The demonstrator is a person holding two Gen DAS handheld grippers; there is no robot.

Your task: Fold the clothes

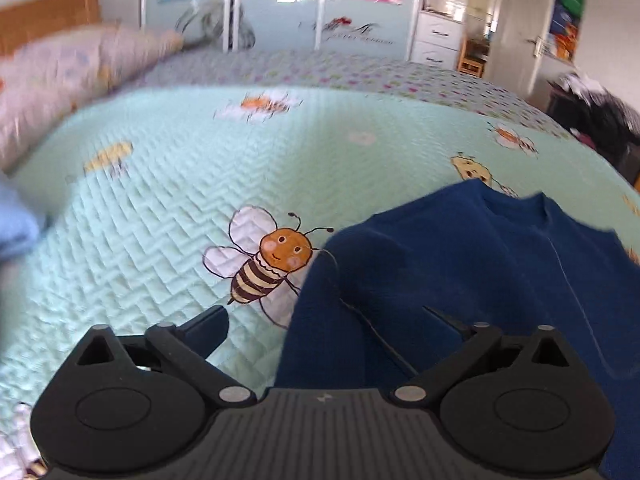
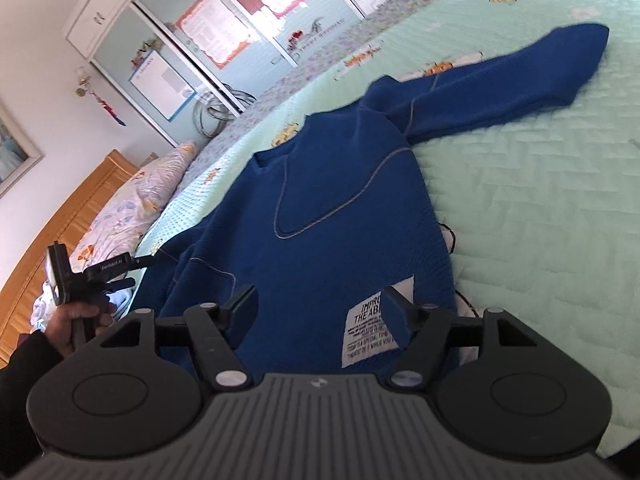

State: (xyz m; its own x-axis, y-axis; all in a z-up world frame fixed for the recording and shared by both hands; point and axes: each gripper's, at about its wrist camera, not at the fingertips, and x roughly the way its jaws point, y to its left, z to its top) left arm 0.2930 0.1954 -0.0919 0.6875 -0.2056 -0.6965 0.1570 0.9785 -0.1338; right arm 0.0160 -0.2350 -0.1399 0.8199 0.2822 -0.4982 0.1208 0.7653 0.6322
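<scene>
Left wrist view: the left tongs (image 1: 332,316) stand released, nothing between them, over the left edge of the blue sweater (image 1: 460,280) lying on the bed's bee-print quilt (image 1: 168,208).

Right wrist view: the right tongs (image 2: 320,304) gape, unclenched, above the sweater's white label (image 2: 366,336); one sleeve (image 2: 520,76) stretches away from the sweater's body.

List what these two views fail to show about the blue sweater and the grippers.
- Blue sweater hem: right wrist view, hidden behind the right gripper.
- Patch small print: too small, partly behind a finger.
- Sweater's near sleeve end: left wrist view, behind the left gripper.
</scene>
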